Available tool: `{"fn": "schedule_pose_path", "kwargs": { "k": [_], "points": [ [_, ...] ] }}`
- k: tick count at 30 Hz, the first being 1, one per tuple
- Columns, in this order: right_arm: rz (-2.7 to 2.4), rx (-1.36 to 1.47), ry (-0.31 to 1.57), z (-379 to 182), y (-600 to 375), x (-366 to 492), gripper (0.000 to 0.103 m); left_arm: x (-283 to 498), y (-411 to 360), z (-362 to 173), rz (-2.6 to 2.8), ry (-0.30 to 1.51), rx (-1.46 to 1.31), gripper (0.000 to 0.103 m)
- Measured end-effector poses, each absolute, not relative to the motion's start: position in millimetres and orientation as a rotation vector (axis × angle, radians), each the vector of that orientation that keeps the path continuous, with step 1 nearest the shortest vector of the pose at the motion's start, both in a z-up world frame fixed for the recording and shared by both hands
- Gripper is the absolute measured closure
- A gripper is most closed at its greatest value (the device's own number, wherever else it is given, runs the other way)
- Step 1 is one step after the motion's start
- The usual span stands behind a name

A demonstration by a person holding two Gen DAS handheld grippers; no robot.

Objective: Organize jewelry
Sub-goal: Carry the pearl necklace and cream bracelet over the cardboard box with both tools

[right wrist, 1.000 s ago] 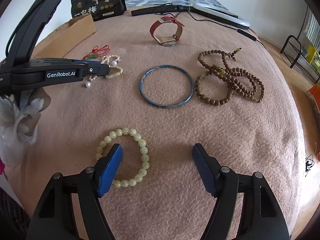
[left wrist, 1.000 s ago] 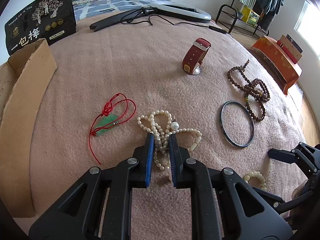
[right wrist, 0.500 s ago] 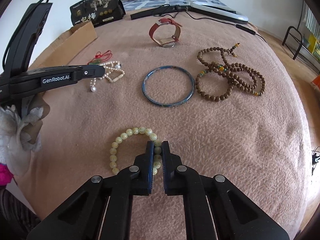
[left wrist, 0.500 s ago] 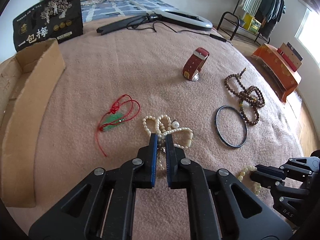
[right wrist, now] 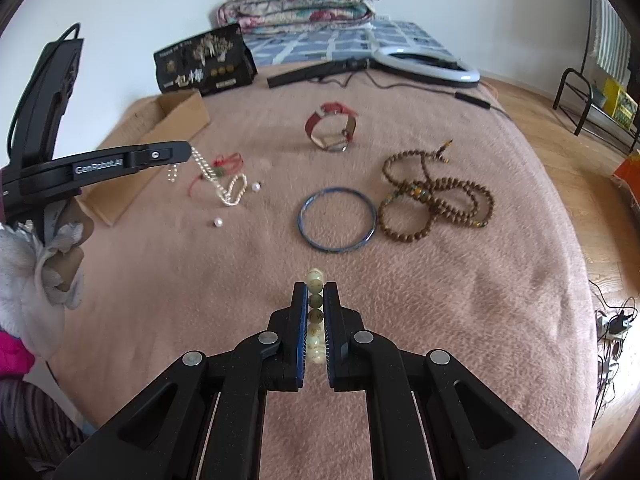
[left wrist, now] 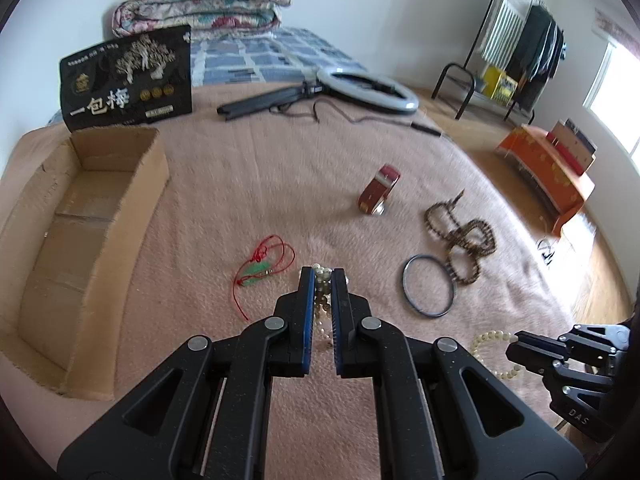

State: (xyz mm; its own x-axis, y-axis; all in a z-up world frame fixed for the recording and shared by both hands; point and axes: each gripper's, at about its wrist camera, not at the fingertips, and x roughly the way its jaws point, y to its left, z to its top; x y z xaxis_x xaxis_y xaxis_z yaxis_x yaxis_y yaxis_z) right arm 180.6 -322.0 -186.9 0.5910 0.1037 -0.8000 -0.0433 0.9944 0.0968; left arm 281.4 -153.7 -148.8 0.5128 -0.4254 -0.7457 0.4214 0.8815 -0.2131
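The right gripper (right wrist: 316, 312) has its fingers (right wrist: 299, 332) pinched on the pale green bead bracelet (right wrist: 315, 280), several beads stacked in the narrow gap and one poking out past the tips, the piece lifted clear of the pink blanket (right wrist: 460, 300). The left gripper (left wrist: 321, 296) likewise has its fingers (left wrist: 307, 312) clamped on the pearl necklace (right wrist: 224, 184); in the right wrist view the strand trails down from the tips in a loose tangle toward the blanket, its lower loops near or on the fabric, with two larger pearls showing just beside it. Left lying on the bed are the red cord pendant (left wrist: 260, 268), the blue bangle (right wrist: 337, 222), the brown wooden bead strand (right wrist: 432, 196) and the red watch (right wrist: 331, 130). The open cardboard box (left wrist: 84, 216) sits at the left edge of the blanket, apparently empty. The step in hand looks like carrying both picked pieces off to the box. The next move calls for swinging both grippers leftward over its rim, high enough that the dangling pearls clear the cardboard wall and do not snag the red cord, then spreading the fingers inside.
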Motion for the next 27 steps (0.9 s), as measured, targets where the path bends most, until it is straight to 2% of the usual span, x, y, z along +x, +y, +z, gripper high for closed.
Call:
{"fn": "schedule_pose_path", "kwargs": {
  "k": [16,27],
  "points": [
    [0.095,0.053,0.829,-137,-311,161,0.097,252,-104,-76,-0.490,0.760,-0.065,0.098],
    [0.190,0.002,0.764,-99,-270,183,0.097,243,-51,-37,-0.420,0.676,-0.089,0.098]
  ]
}}
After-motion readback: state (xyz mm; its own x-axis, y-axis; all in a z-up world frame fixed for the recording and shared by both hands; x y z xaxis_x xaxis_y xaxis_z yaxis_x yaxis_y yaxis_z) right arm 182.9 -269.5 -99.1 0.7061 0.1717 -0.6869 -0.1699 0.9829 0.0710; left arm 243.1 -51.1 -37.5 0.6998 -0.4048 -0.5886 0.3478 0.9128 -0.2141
